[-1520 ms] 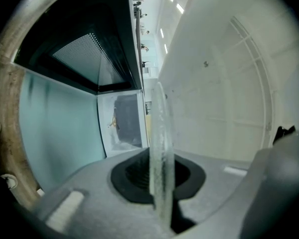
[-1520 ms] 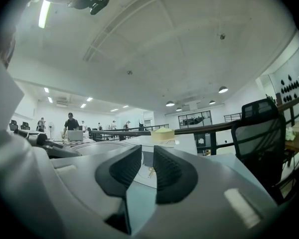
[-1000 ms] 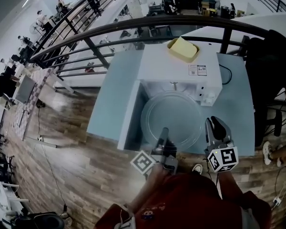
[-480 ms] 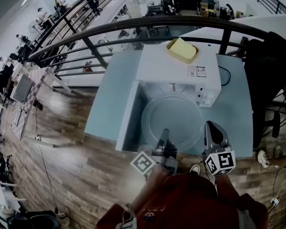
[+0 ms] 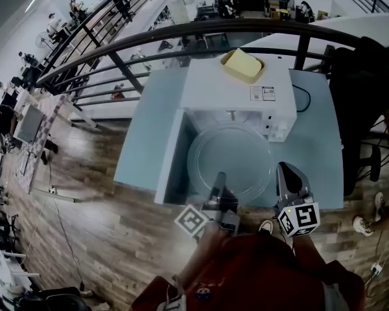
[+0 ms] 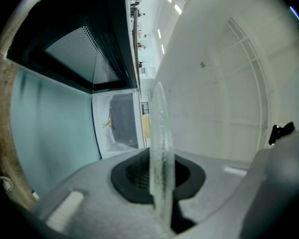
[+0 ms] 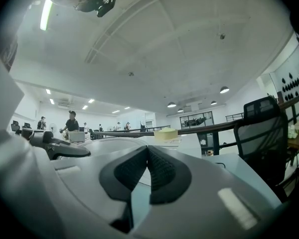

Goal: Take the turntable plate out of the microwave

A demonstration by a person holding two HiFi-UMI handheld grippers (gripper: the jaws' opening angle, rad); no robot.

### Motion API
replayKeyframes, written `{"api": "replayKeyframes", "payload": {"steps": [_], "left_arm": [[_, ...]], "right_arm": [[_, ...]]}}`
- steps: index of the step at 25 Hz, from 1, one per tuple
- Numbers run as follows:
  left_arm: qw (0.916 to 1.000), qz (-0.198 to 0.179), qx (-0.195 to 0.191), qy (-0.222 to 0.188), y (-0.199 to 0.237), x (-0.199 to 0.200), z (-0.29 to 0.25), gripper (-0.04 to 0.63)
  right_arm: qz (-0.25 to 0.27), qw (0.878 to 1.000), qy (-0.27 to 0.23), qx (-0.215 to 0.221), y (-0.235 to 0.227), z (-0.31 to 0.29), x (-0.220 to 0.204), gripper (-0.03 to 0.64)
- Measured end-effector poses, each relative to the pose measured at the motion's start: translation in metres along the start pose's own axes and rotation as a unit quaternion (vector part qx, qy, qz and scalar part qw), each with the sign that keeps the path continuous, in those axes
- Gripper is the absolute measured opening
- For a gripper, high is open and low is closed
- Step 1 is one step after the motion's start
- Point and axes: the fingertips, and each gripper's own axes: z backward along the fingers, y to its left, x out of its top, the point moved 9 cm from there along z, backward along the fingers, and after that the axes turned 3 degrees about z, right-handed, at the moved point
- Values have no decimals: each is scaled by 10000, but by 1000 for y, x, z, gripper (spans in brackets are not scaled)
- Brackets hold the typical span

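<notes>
Right gripper, lower right of the head view: its jaws have just been closing and now meet on nothing. Left gripper clamps the near rim of the turntable plate, centre frame, at the microwave mouth. Extraction probably depends on the left grip alone.

Clear, glossy glass turntable plate — matt-painted microwave — wood-plank floor.
</notes>
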Motion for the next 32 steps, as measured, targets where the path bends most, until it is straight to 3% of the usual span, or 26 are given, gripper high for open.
{"api": "replayKeyframes", "payload": {"steps": [19, 32], "left_arm": [[9999, -124, -25, -50, -2, -19, -4, 23], [9998, -161, -25, -82, 3, -46, -25, 23]], "right_arm": [[36, 10000, 59, 40, -19, 13, -4, 0], [114, 9999, 72, 48, -60, 24, -4, 2]]}}
